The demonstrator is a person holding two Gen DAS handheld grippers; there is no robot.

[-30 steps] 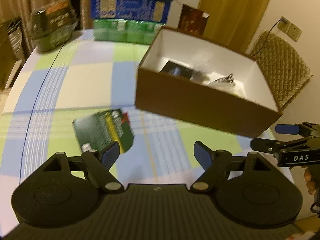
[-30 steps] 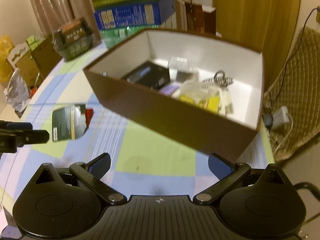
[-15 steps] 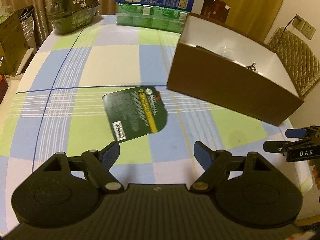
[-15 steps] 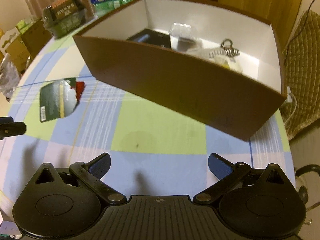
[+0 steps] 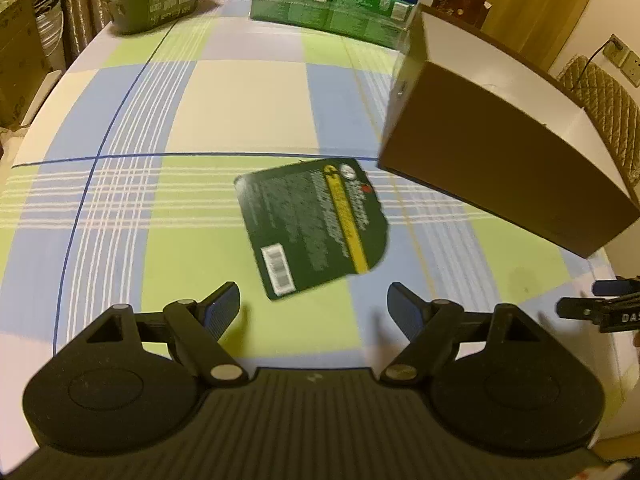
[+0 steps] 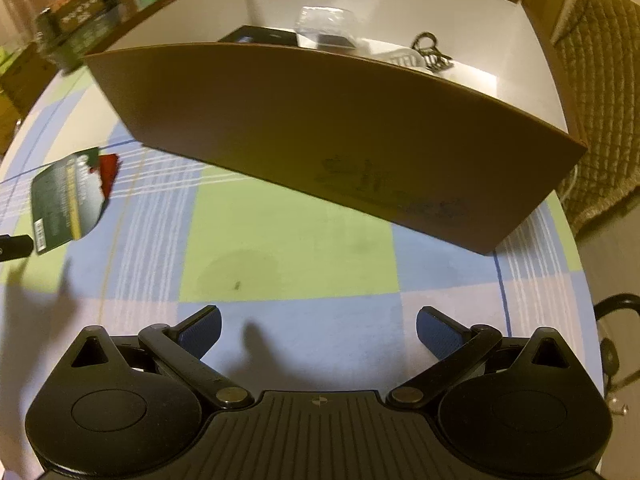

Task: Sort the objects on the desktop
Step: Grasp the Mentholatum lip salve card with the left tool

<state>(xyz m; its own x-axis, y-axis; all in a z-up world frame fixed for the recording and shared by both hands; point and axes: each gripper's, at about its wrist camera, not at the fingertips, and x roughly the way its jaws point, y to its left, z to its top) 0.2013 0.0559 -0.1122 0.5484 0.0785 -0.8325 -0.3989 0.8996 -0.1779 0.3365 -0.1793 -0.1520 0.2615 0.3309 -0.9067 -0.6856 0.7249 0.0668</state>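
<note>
The left gripper (image 5: 314, 306) stands wide and empty, and the green packaging card (image 5: 314, 226) lies flat on the checked tablecloth (image 5: 240, 92) just beyond its fingertips at twelve o'clock, long axis running from about five to eleven, barcode end nearest. The right gripper (image 6: 319, 330), likewise spread wide and holding nothing, sees that card well off at ten o'clock, so the left is judged the nearer hand. Farther on, at one o'clock from the card, the brown cardboard box (image 6: 320, 132) already holds several small items.
</note>
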